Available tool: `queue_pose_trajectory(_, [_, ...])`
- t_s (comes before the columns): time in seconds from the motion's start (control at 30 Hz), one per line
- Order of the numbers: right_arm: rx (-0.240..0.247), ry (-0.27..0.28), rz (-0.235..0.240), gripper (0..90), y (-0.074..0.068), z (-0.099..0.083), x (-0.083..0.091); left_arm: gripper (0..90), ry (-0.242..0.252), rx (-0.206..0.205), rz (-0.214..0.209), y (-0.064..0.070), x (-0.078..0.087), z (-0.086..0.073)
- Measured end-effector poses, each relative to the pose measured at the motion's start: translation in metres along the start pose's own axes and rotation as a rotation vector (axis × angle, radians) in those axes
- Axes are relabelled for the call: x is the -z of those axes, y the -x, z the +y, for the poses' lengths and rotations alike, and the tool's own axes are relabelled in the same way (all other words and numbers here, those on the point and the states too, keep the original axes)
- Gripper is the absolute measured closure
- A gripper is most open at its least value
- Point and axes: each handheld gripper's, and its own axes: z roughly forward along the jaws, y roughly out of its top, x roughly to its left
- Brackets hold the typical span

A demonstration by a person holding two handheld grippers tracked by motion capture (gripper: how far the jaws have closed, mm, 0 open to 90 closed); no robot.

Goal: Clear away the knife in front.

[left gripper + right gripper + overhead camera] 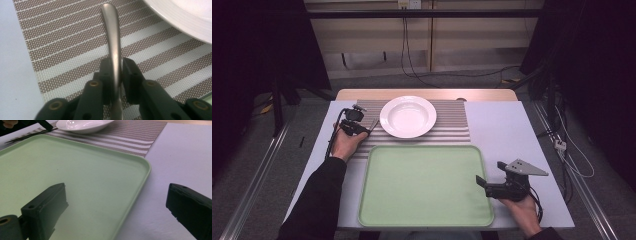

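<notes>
A metal utensil (pixel 112 30) lies on the striped placemat (pixel 62 37), just left of a white plate (pixel 408 116). My left gripper (pixel 116 65) is shut on its handle, one jaw pressed to each side. From above, that gripper (pixel 357 127) sits at the placemat's left edge with the utensil (pixel 373 124) pointing toward the plate. My right gripper (pixel 116 192) stands open with nothing between its jaws, low over the right rim of an empty green tray (pixel 50 165). From above, it (pixel 484 184) is at the tray's (pixel 422 185) near right side.
The placemat (pixel 452 125) lies behind the tray on a pale table cover (pixel 507 135). The plate (pixel 82 125) and the utensil (pixel 25 136) lie far off in the right gripper view. Dark frame posts and cables stand beyond the table.
</notes>
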Motion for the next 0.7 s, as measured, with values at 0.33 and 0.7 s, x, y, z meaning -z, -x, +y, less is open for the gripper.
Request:
queue_pose_trajectory(0.33, [-0.001, 0.002, 0.000, 3.1, 0.001, 0.000, 0.000, 80.0, -0.003, 0.006, 0.003, -0.001, 0.003, -0.001])
queue_pose_trajectory(0.7, [-0.002, 0.001, -0.001, 3.1, 0.000, 0.000, 0.000, 80.0, 0.023, -0.008, -0.008, 0.004, 0.022, -0.004])
